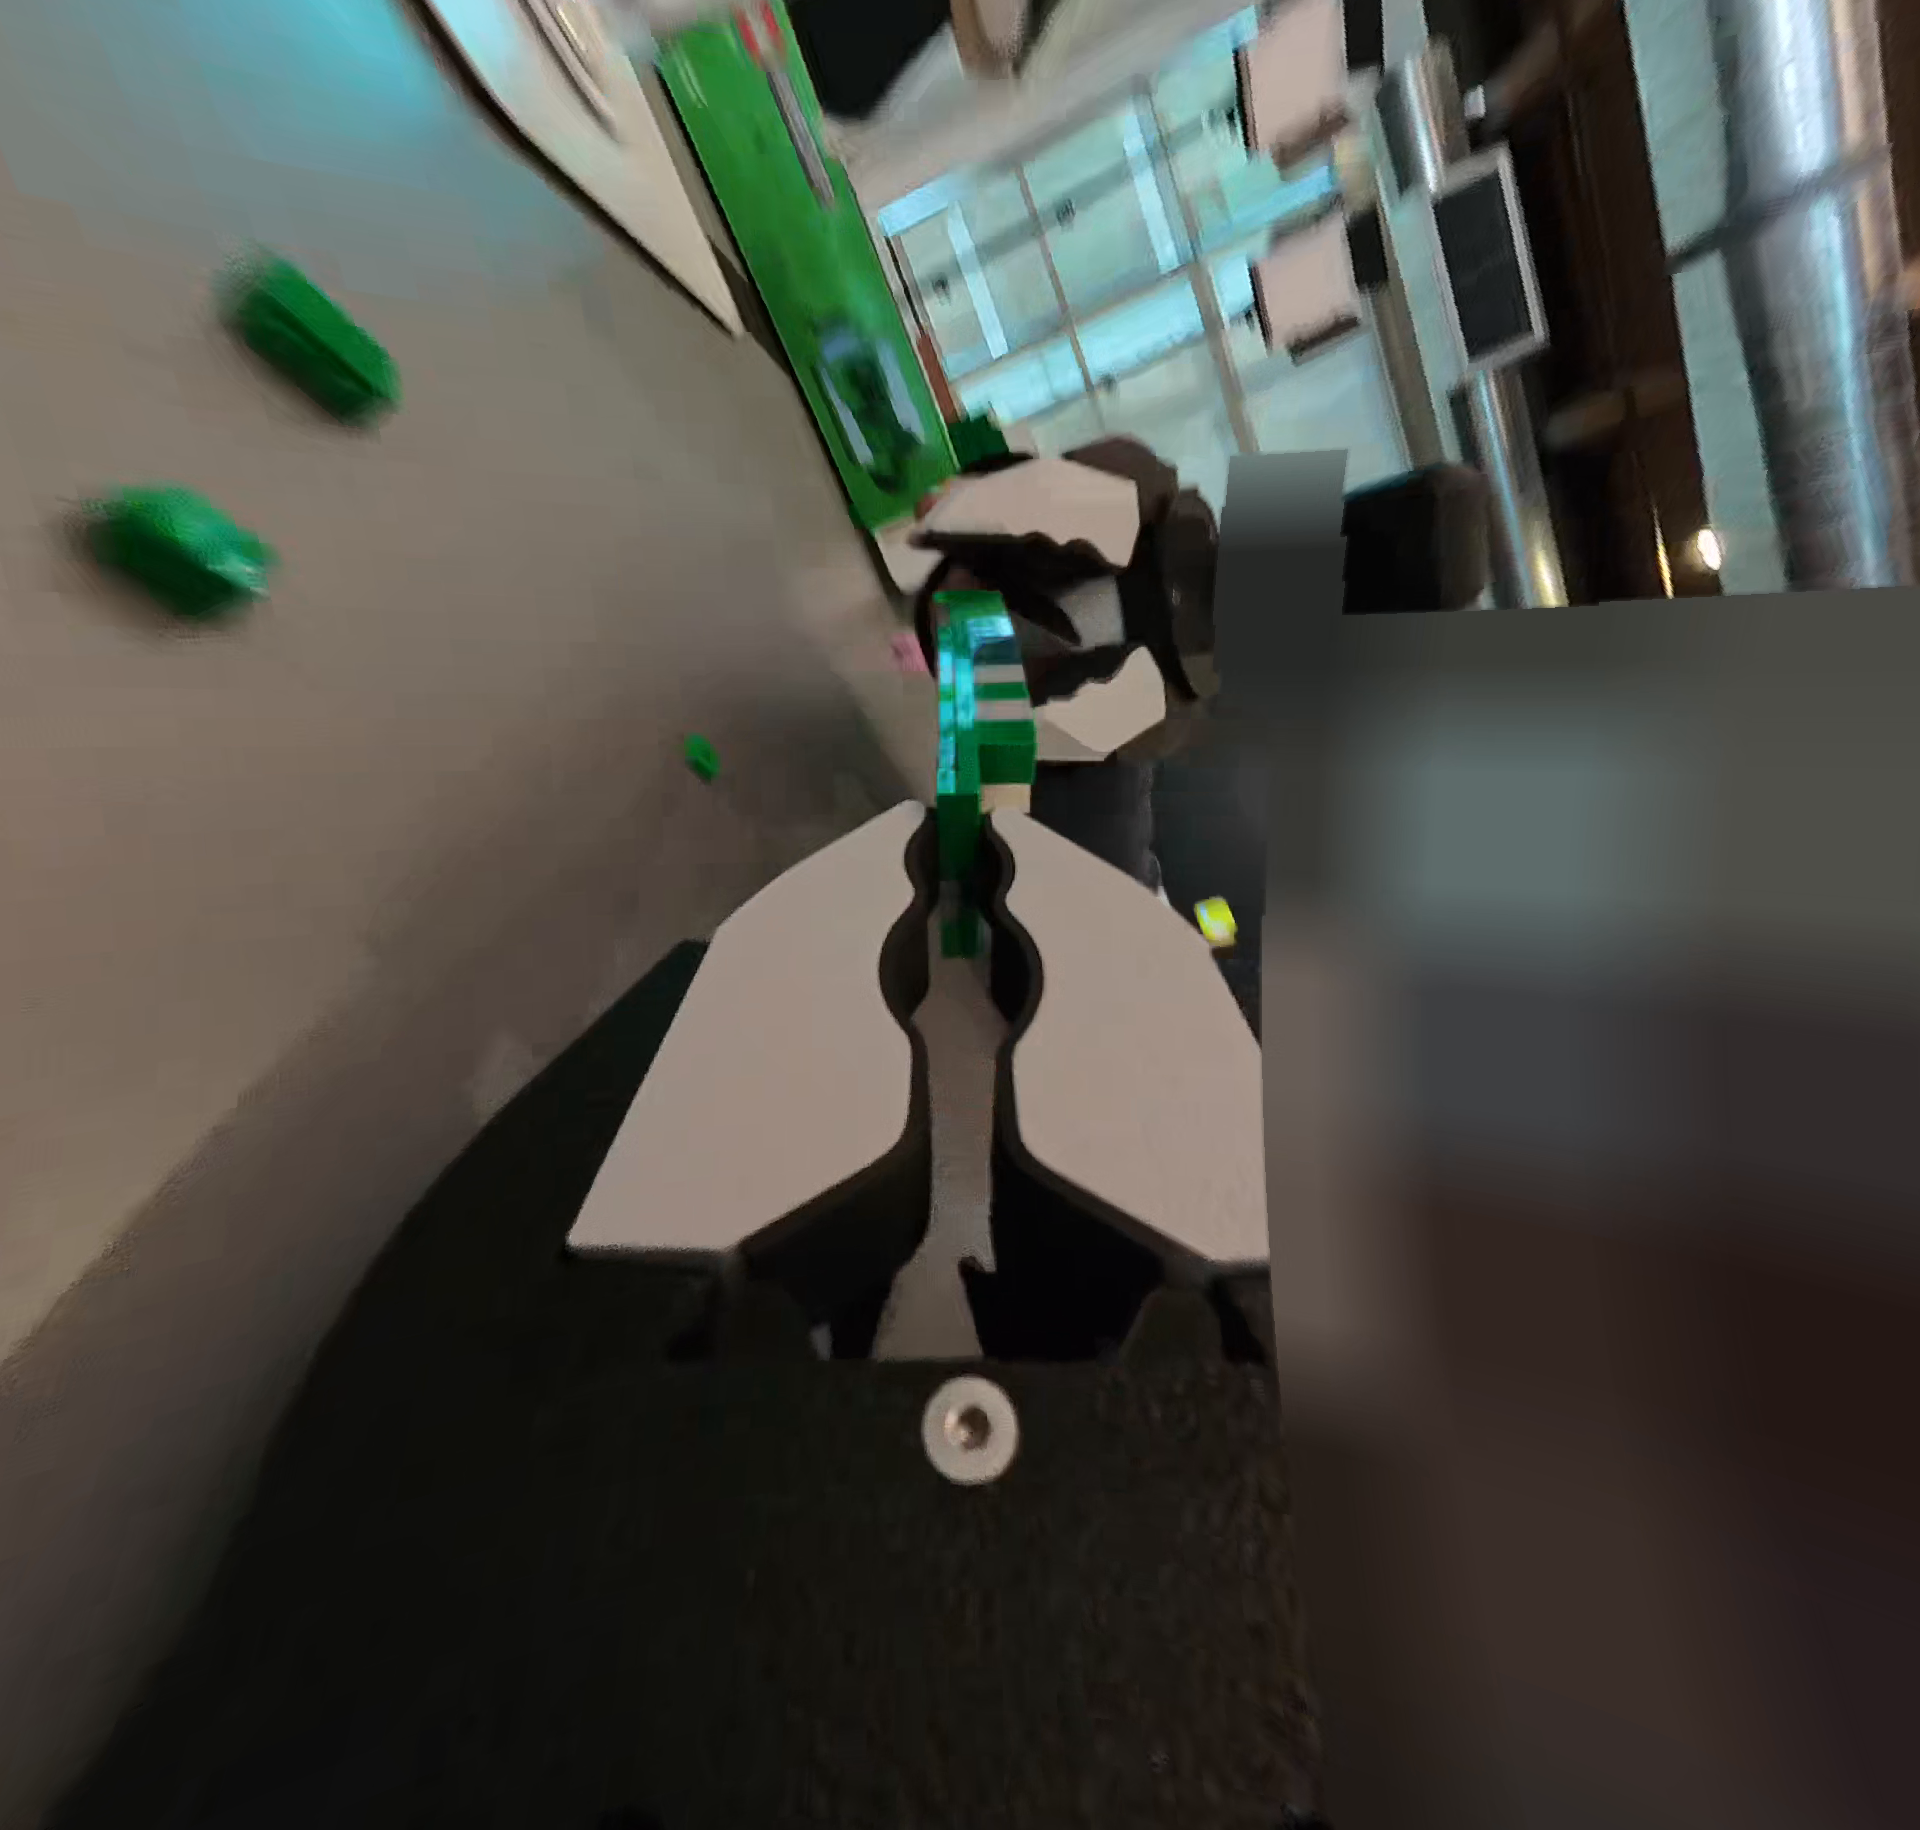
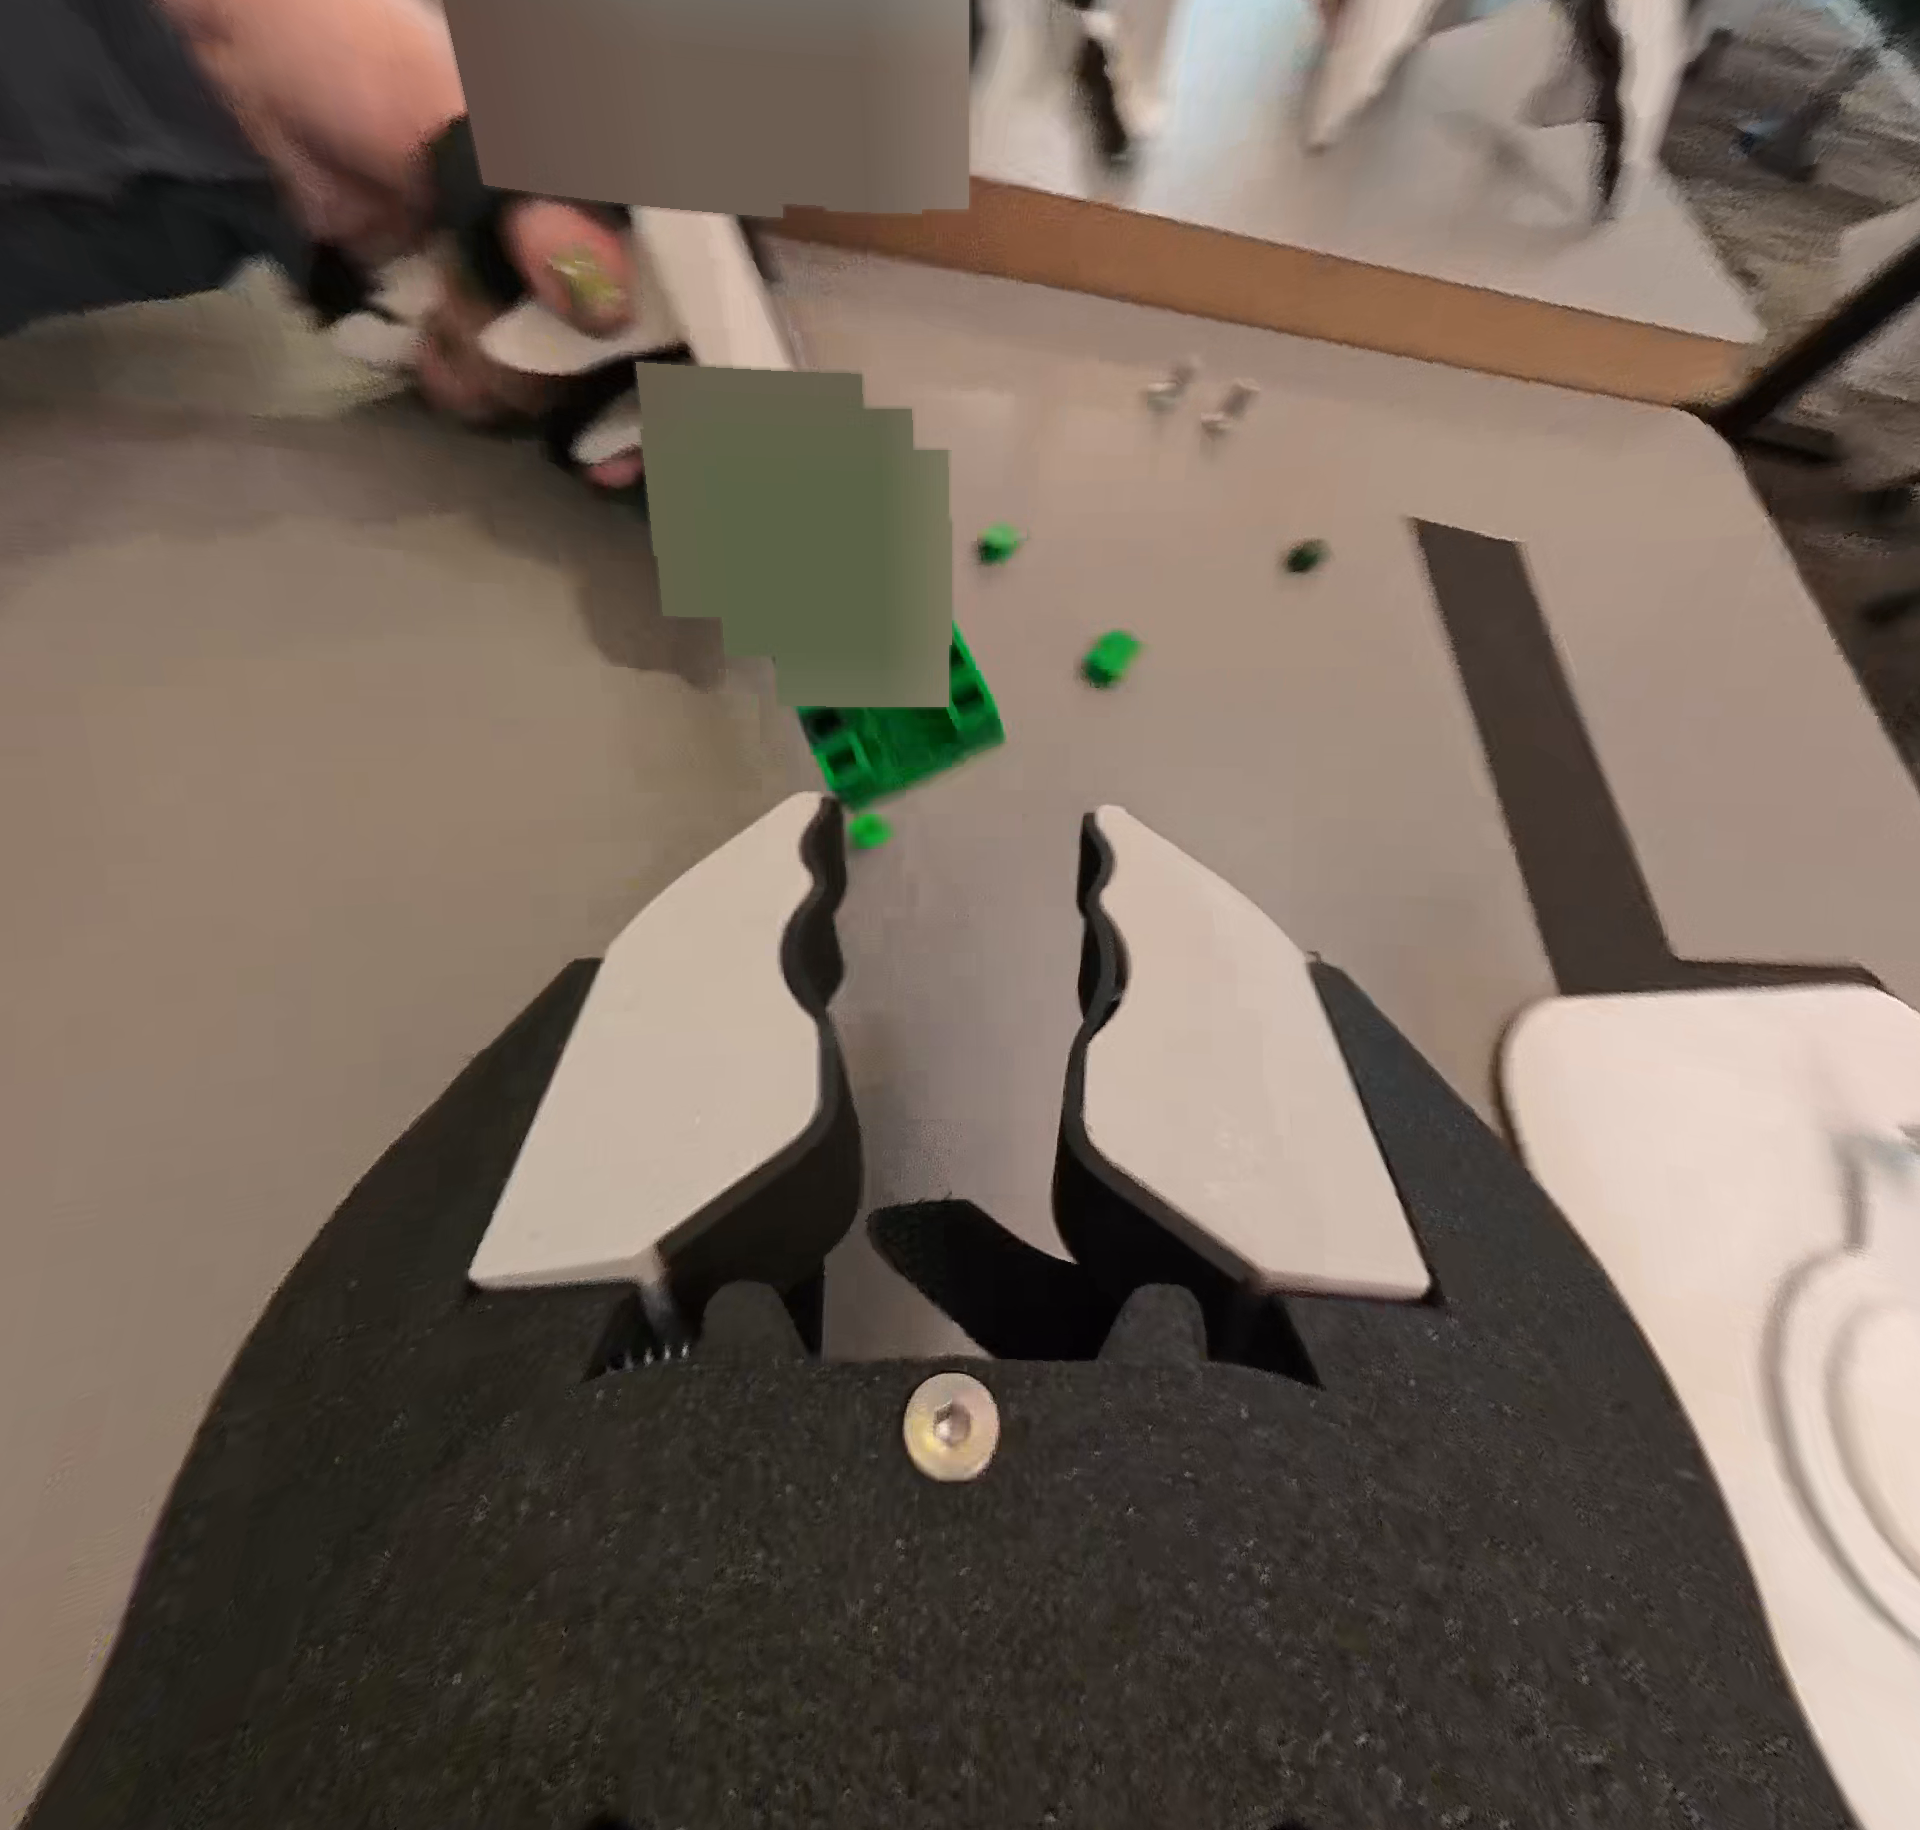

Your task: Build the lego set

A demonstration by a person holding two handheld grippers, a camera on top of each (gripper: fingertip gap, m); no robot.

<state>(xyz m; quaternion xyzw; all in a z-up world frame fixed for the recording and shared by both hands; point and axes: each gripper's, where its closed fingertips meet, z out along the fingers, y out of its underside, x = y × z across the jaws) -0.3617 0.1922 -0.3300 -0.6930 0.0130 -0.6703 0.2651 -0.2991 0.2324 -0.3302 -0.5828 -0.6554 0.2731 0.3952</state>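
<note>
In the left wrist view my left gripper is shut on a flat green and white lego assembly, which sticks out past the fingertips, edge-on. My right gripper shows beyond it in the same view, facing me with its jaws apart at the assembly's far end. In the right wrist view my right gripper is open and empty. Just ahead of it is the assembly's green studless underside, its upper part hidden by a blurred patch. A tiny green piece lies by the left fingertip.
Loose green bricks lie on the grey table ahead and right, and in the left wrist view. A green box stands behind. Small metal bits, a black strip and a white sheet are to the right.
</note>
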